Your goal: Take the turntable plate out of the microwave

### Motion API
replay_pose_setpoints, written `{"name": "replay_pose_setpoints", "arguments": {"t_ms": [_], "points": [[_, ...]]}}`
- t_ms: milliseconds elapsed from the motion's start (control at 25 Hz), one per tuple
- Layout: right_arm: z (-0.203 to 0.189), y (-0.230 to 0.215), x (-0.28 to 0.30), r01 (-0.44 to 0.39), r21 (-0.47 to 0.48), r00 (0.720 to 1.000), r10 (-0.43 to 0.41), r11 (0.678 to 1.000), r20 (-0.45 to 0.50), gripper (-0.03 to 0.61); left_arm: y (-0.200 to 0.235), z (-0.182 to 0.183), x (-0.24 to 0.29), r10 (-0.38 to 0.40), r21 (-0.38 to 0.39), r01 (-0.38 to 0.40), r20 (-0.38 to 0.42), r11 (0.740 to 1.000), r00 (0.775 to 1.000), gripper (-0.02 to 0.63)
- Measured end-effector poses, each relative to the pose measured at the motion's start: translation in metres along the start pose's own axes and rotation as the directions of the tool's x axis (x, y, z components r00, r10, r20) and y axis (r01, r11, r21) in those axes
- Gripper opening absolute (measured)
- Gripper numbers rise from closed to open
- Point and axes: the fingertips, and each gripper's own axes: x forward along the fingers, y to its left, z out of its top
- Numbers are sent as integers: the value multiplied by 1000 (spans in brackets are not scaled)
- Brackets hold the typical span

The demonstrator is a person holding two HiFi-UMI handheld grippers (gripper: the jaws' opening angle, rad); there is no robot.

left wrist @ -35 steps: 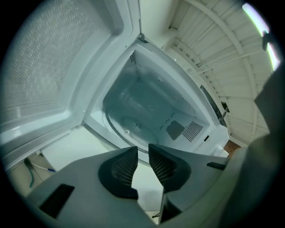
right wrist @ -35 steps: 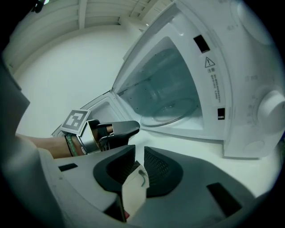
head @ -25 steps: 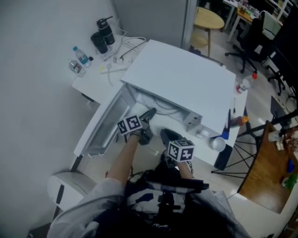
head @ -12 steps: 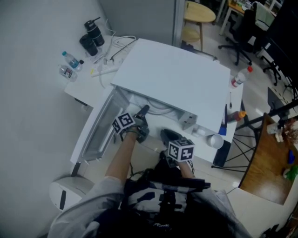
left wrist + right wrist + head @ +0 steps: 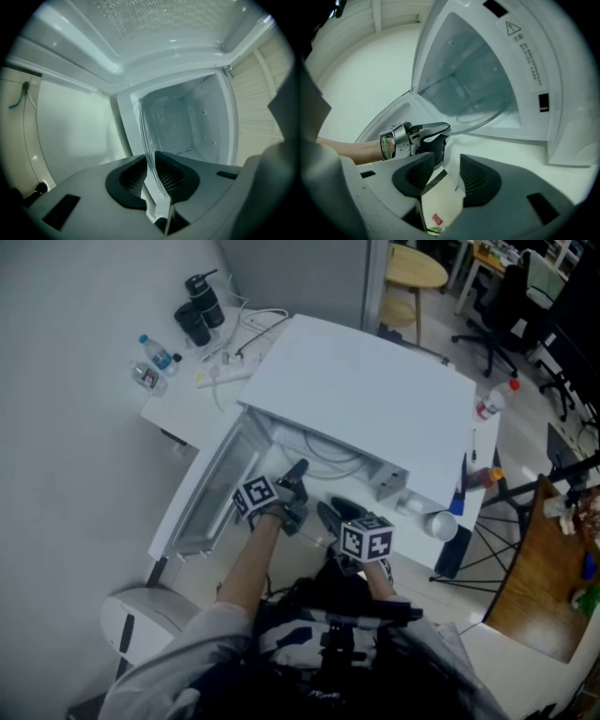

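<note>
Turntable plate (image 5: 146, 140) sat at the mouth of the microwave (image 5: 375, 399), partly inside the cavity, its glass rim nearest me and the rest reaching back inside. My left hand-held gripper (image 5: 292, 486) was the nearer one: its jaws were closing on that near rim, and in the left gripper view the pads looked already pressed against the glass on both sides. From there the plate ran straight ahead, seen edge-on between the jaws, so I judged the way out was back toward me along the line the gripper pointed.

My right hand-held gripper (image 5: 445, 168) hung just beside and below, its jaws opening with nothing between them; the plate (image 5: 480, 119) lay ahead of it and slightly up, tilted.

The microwave door (image 5: 211, 488) stood swung open on the left, close to my left arm. To the right, the front frame of the cavity bordered the opening. Bottles (image 5: 155, 362) stood on the bench (image 5: 183, 404), well clear.
</note>
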Motion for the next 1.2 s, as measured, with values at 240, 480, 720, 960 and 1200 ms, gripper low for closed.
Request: {"name": "replay_pose_setpoints", "arguments": {"t_ms": [240,480,720,960,1200], "points": [[-5,3,1,-50,100,999,51,994,-6,238,-6,-12,-23,-28,-2,28,3,1000,1000,48],[18,1,5,-110,268,991,85,957,106,238,3,-16,-44,-44,-5,44,17,999,999,48],[21,-11,10,-91,353,988,39,931,150,239,2,-18,-59,-51,19,51,5,999,999,48],[36,-26,14,-123,447,969,10,886,247,238,-5,-20,-63,-96,33,96,-5,995,995,48],[37,-40,16,-123,479,956,-26,869,293,99,-6,-33,-71,-121,25,122,-30,992,992,48]]}}
